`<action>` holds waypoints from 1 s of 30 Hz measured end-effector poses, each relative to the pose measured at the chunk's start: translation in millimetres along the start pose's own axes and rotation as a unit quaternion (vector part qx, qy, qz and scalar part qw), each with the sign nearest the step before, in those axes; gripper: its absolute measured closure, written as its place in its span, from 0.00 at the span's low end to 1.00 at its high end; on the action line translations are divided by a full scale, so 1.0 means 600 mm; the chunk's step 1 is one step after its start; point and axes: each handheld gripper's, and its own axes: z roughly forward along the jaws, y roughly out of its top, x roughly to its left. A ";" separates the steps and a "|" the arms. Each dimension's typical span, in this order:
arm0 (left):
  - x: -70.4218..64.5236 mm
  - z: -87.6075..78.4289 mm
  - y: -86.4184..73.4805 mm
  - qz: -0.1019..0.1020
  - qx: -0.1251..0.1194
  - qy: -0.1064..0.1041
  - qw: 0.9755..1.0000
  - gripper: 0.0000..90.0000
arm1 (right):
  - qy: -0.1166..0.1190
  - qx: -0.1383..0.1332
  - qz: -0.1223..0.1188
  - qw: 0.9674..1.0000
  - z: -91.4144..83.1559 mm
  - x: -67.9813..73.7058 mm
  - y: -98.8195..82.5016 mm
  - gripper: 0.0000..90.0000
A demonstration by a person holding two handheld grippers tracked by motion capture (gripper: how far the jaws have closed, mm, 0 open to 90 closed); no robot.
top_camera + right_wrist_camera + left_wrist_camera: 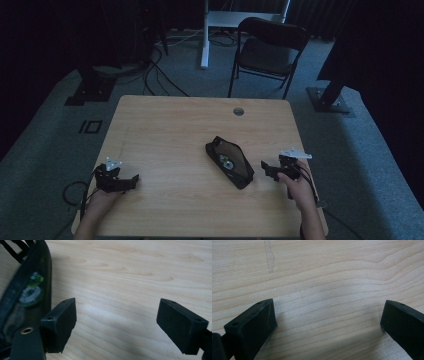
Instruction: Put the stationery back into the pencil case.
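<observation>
pouch [229, 163] lay right of table centre, slanted, mesh side up with small bits visible through it. right gripper [268, 171] sat just beside its near-right end, jaws spread wide, nothing between them, not touching. left gripper [131, 181] rested low near the front-left, well apart from the pouch, jaws also released over bare wood.

risk as i judged it: the right jaw tip could snag the mesh or shove the pouch sideways rather than straddling its rim, since one jaw [60, 322] was already next to the fabric. soft pouch might fold when pinched.

room: table [165, 125] was bare on the left and back; right edge close behind the right hand [300, 187]. chair [267, 50] stood beyond, out of reach.
</observation>
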 end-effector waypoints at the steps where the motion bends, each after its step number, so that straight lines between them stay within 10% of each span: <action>1: 0.000 0.000 0.000 0.000 0.000 0.000 1.000 0.00 | -0.002 0.000 0.001 1.000 0.000 -0.002 -0.004 0.18; 30: 0.000 0.000 0.000 0.000 0.000 0.000 1.000 0.00 | -0.113 0.040 0.015 0.993 -0.002 -0.018 -0.072 0.13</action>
